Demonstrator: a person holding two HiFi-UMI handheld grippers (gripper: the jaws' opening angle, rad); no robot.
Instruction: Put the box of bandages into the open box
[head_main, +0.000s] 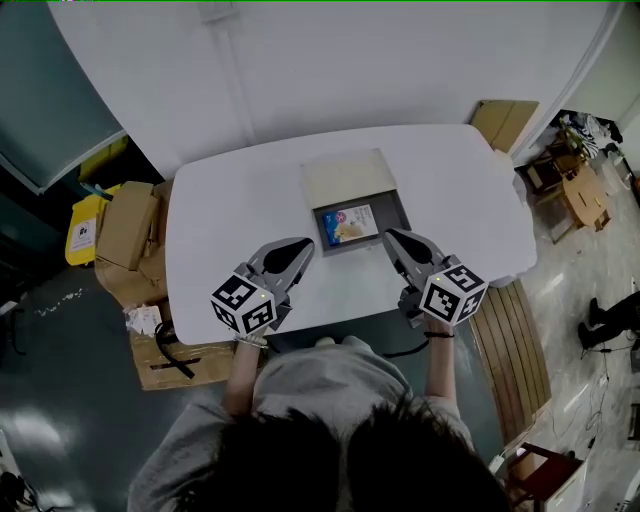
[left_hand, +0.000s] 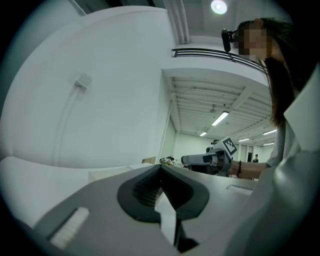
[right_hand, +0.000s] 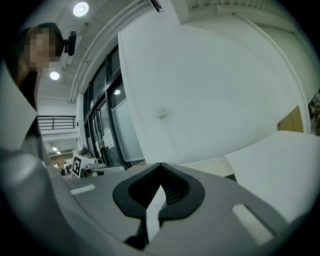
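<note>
On the white table (head_main: 230, 200) stands the open box (head_main: 398, 212), a dark tray with its cream lid (head_main: 348, 178) folded back. The box of bandages (head_main: 350, 224), blue and white, lies flat inside the tray. My left gripper (head_main: 303, 244) hovers just left of the tray, shut and empty. My right gripper (head_main: 391, 236) sits at the tray's right front corner, also shut with nothing in it. In the left gripper view the jaws (left_hand: 161, 168) meet at their tips, with the right gripper (left_hand: 210, 159) beyond. The right gripper view shows closed jaws (right_hand: 160, 165) and the cream lid (right_hand: 220, 165).
Cardboard boxes (head_main: 125, 225) and a yellow item (head_main: 85, 228) stand on the floor left of the table. A slatted wooden bench (head_main: 515, 340) runs along its right side. A cardboard sheet (head_main: 505, 120) leans at the back right, near wooden furniture (head_main: 575, 195).
</note>
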